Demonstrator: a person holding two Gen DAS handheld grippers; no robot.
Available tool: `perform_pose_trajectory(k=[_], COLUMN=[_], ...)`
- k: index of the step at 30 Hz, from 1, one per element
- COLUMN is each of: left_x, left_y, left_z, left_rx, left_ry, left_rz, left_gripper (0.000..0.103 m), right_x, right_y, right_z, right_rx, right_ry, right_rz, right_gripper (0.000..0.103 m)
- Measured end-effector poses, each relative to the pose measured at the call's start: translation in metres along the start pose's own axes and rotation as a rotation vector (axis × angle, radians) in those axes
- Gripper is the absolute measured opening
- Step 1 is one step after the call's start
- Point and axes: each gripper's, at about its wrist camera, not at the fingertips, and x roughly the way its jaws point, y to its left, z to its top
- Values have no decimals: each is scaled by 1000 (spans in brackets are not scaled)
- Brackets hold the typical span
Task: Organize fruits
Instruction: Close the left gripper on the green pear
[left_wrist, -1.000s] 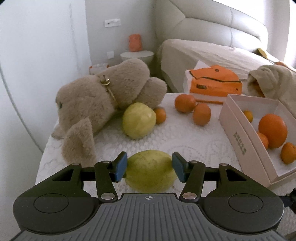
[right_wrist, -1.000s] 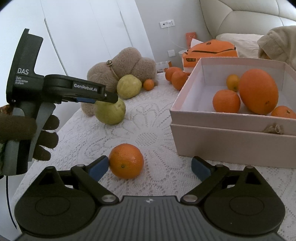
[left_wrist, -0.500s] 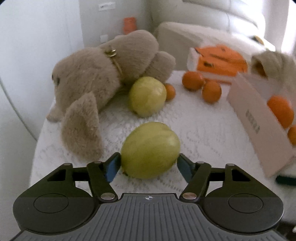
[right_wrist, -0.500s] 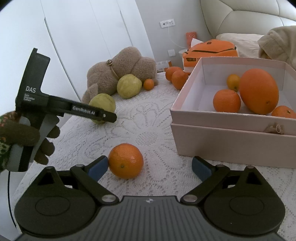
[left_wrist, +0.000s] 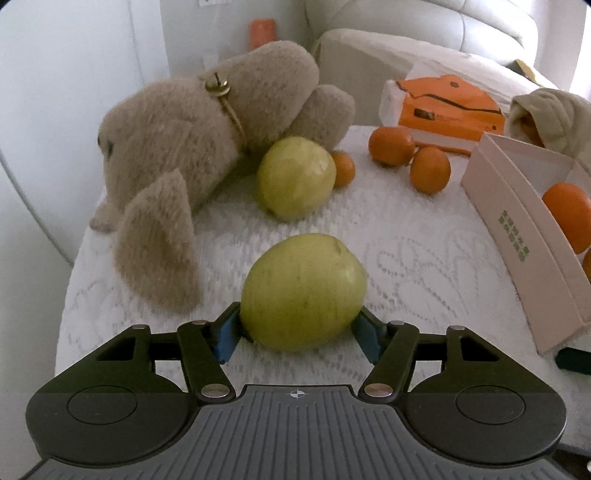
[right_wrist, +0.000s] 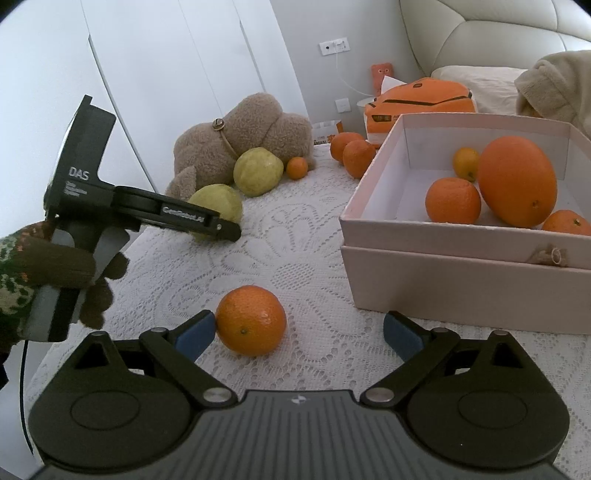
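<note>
Since a moment ago your left gripper (left_wrist: 299, 334) has tipped further down and closed in on the nearer green fruit (left_wrist: 303, 291), which now fills the gap between the blue pads; the jaws have just been opening and then eased in slightly. They stand wide with the fruit between them, the pads right at its sides, though whether they press on it you cannot tell from either view. That fruit rests on the white lace cover (left_wrist: 406, 266) of the counter, just in front of the plush dog's floppy ear (left_wrist: 159, 240).

A second green fruit (left_wrist: 295, 177) lies further back against the plush dog (left_wrist: 207, 122), with a small orange (left_wrist: 343, 169) touching its right side. Two more oranges (left_wrist: 391, 146) sit together near the orange-and-white package (left_wrist: 450, 107).

Your right gripper (right_wrist: 297, 332) has kept its place, jaws released and spread wide. A loose orange (right_wrist: 251, 319) lies on the lace against the left pad, well clear of the right one.

To the right stands the pale pink box (right_wrist: 443, 273), holding one large orange (right_wrist: 517, 181) and several smaller ones. Your gloved left hand (right_wrist: 55, 273) grips its handle at the left edge of the right view.
</note>
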Motion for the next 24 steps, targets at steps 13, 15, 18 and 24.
perform_pose_trajectory(k=[13,15,18,24], left_x=[1,2,1,-6], left_y=[-16,-15,-17,-24], left_z=[-8,-6,-6,-16], left_rx=[104,91,98,149], left_ry=[-101,-128,-140,-112], left_rz=[15,3,-9,-16], left_gripper=[68,68,69,70], right_x=[0,0,0,1], right_y=[0,0,1,1], right_z=[0,0,0,0], right_rx=[1,1,2,0], right_ry=[1,0,0,2], right_rz=[1,0,0,-2], right_gripper=[98,99,99,99])
